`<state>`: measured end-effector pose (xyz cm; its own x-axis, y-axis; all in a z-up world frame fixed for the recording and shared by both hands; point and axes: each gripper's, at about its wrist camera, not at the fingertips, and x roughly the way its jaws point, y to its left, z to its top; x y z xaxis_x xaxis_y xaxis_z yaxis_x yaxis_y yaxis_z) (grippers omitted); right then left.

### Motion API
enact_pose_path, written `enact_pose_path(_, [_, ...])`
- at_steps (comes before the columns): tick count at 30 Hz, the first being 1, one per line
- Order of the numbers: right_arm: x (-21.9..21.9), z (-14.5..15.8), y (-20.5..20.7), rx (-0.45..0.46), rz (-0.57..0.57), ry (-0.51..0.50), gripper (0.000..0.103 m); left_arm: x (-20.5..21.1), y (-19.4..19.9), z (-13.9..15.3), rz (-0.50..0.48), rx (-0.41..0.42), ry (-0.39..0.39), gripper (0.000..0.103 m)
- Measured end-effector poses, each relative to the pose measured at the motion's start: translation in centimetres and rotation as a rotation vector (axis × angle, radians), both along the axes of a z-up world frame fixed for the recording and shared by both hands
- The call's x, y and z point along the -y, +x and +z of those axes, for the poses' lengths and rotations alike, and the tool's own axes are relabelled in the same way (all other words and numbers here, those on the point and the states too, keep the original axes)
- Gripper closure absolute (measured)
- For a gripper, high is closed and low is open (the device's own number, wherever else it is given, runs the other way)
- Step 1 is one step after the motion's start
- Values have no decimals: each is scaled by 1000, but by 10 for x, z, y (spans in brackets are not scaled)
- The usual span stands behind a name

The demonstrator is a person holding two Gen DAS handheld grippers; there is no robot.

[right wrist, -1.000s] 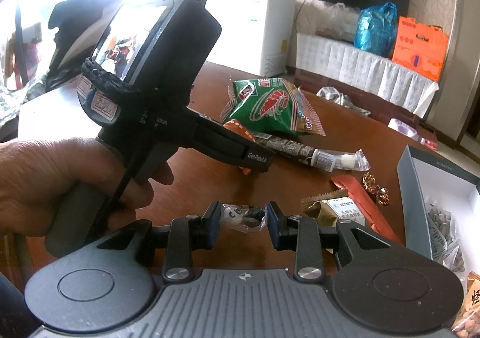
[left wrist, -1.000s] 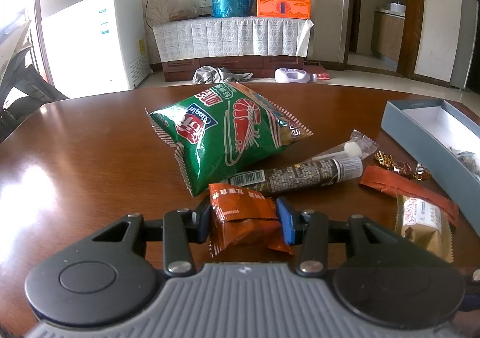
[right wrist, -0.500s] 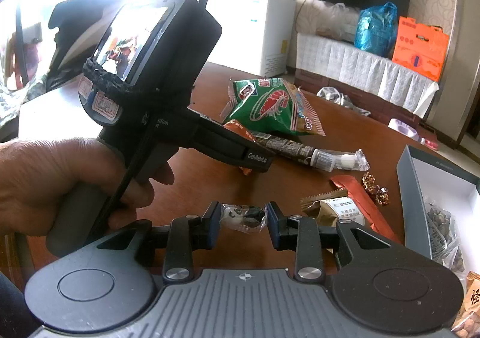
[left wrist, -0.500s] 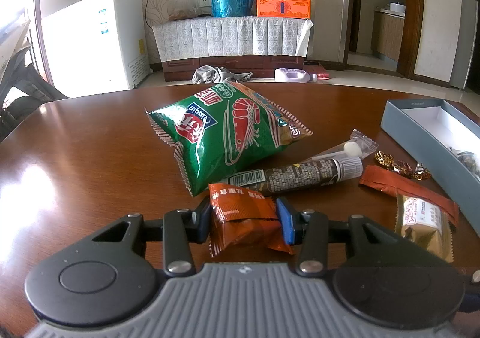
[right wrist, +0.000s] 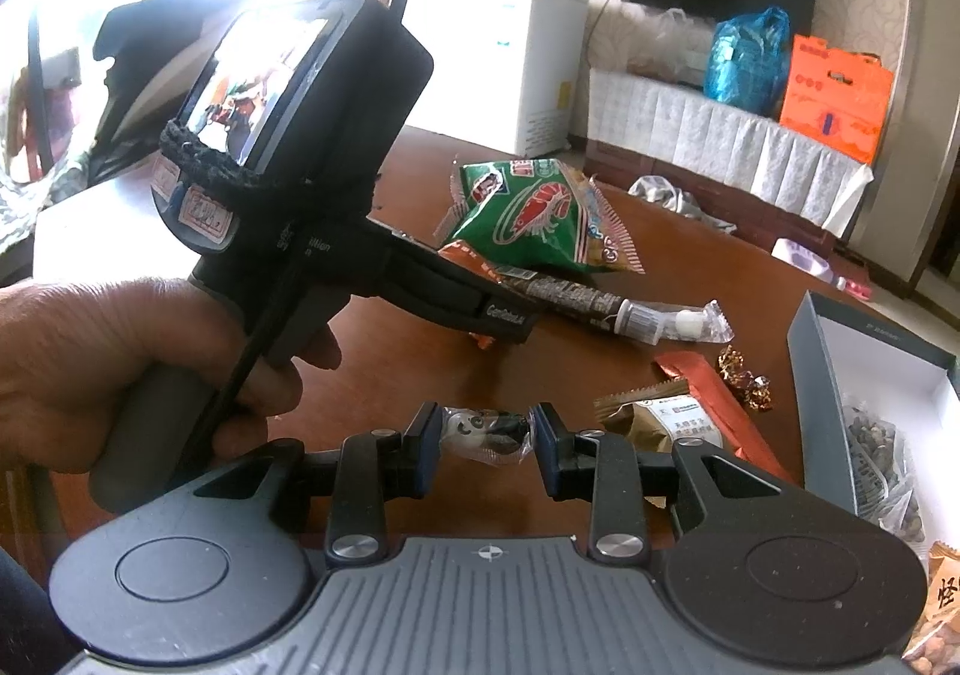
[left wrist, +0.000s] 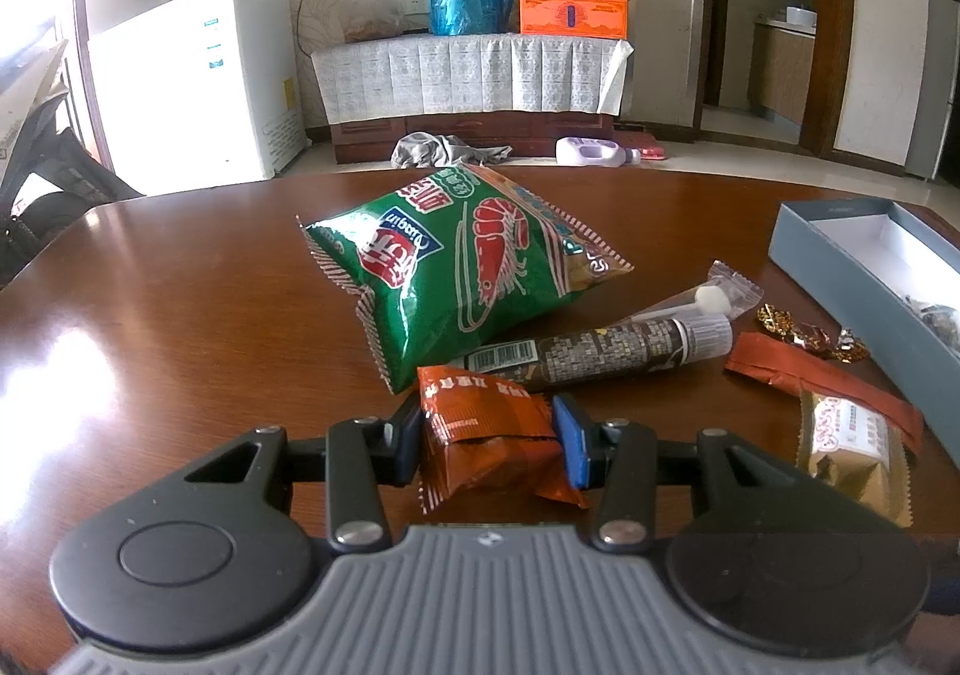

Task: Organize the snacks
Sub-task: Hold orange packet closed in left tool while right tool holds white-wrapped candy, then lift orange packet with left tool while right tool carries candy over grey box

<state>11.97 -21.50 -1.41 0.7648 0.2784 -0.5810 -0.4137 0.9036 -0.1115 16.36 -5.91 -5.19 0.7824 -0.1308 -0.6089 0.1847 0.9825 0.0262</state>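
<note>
1. The left tool (left wrist: 487,438) was clamped on an orange snack packet (left wrist: 480,435), its pads pressing both sides just above the brown table (left wrist: 180,315).
2. Directly beyond that tool lay a green shrimp-chip bag (left wrist: 456,261), with a dark tube-shaped snack (left wrist: 606,354) between the two.
3. To that tool's right lay a red packet (left wrist: 828,381) and a gold packet (left wrist: 852,453), touching each other.
4. Farther right stood an open grey box (left wrist: 840,261).
5. The right tool (right wrist: 485,435) gripped a small clear-wrapped candy (right wrist: 486,431) above the table.
6. To its left, a hand (right wrist: 90,369) held the left tool's handle.
7. The grey box, to its right, held a bag of dark pieces (right wrist: 882,453).
</note>
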Motion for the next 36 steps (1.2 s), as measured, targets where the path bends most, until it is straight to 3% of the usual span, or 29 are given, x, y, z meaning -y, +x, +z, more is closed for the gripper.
enact_pose_path(23, [18,18,-9,48,-31,30,69,10,-8,15,-16,49,48,60])
enact_pose_path(36, [61,37,-20,96,-121,68,69,75,-18,50,-90,92,10,60])
